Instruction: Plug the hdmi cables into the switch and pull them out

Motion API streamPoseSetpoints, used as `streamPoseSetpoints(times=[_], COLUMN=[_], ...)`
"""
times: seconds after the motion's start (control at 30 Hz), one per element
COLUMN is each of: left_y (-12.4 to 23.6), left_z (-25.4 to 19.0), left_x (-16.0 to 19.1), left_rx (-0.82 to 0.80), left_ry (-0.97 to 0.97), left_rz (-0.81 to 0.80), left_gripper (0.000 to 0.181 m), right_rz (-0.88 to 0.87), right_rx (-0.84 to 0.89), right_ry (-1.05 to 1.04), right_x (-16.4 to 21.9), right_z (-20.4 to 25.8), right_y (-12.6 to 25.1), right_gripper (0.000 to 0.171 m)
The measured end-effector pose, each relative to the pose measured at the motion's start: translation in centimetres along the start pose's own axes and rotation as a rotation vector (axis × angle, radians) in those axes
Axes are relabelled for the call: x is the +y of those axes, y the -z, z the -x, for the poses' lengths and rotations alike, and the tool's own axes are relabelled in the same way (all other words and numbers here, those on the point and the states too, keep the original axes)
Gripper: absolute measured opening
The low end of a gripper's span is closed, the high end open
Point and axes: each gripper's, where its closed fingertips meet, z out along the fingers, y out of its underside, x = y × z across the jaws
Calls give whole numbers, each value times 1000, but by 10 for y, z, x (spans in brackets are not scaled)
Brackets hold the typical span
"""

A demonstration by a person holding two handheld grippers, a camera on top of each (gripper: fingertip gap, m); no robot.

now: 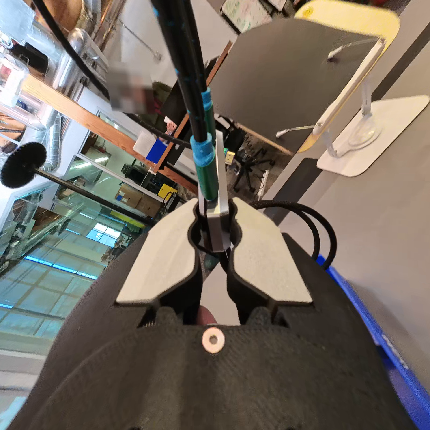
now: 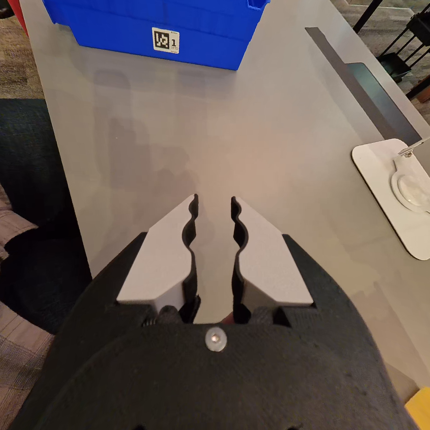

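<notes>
Two black braided HDMI cables with green-and-blue plug sleeves (image 1: 204, 167) sit plugged into the slim silver metal switch (image 1: 217, 223), so by my reading the plugging is done and the pulling out is left. The left gripper (image 1: 215, 217) holds the switch clamped between its jaws, lifted clear of the grey table (image 1: 372, 232) and tipped steeply upward toward the room. The right gripper (image 2: 214, 197) hovers over the table's middle with jaws parted and empty, pointing toward the blue plastic bin (image 2: 162, 35) at the far edge.
</notes>
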Motion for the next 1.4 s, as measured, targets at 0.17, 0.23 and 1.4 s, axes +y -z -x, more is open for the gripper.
streamPoseSetpoints(times=[0.17, 0.23, 1.4], left_y=[-8, -13, -89], left_z=[-22, -34, -290], left_x=[-35, -48, -12], left_rx=[59, 87, 414], left_ry=[27, 35, -416], left_rz=[-65, -88, 108], left_gripper=[20, 20, 20], right_rz=[-40, -65, -322], right_rx=[31, 47, 450], right_ry=[-9, -18, 166], right_x=[-8, -13, -83], right_z=[-6, -9, -80], right_y=[6, 9, 69], right_gripper=[26, 27, 25])
